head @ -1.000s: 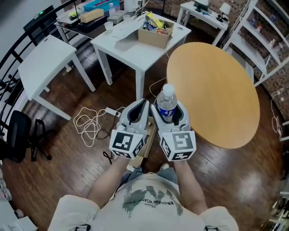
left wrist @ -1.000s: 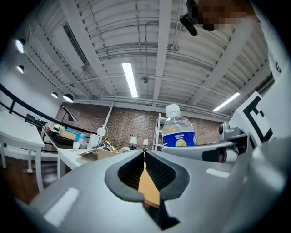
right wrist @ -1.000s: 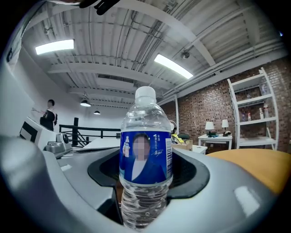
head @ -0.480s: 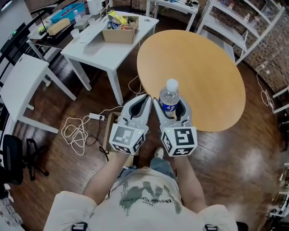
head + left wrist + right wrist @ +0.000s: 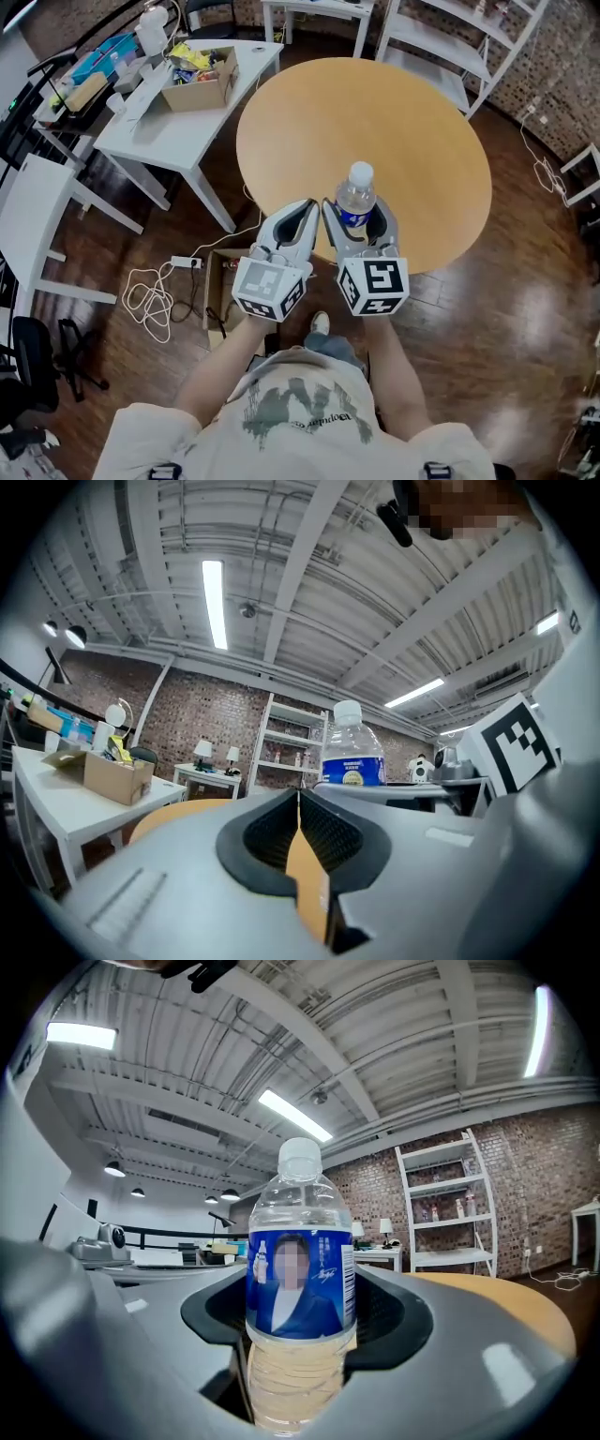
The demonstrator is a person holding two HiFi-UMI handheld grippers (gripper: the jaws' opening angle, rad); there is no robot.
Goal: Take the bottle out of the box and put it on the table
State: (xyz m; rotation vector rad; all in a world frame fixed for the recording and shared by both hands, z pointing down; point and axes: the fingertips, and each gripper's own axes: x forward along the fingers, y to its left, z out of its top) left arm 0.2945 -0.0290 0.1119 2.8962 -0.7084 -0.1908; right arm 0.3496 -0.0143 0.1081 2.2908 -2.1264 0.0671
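**While Bottle Is Held, Placement Outstanding**

As the left gripper (image 5: 302,214) sits closed and empty, the right gripper (image 5: 359,208) clamps the clear plastic water bottle (image 5: 300,1279) upright, evidently unboxed. Remaining: set it on the round wooden table (image 5: 403,122) beyond.

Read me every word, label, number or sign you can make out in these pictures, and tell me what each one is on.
Blue label on the clear plastic water bottle: white script and a barcode, too small to read.
Person's light T-shirt: a printed line, upside down and too blurred to read.
Two white marker cubes: black square patterns, no words.
Nothing else is legible.
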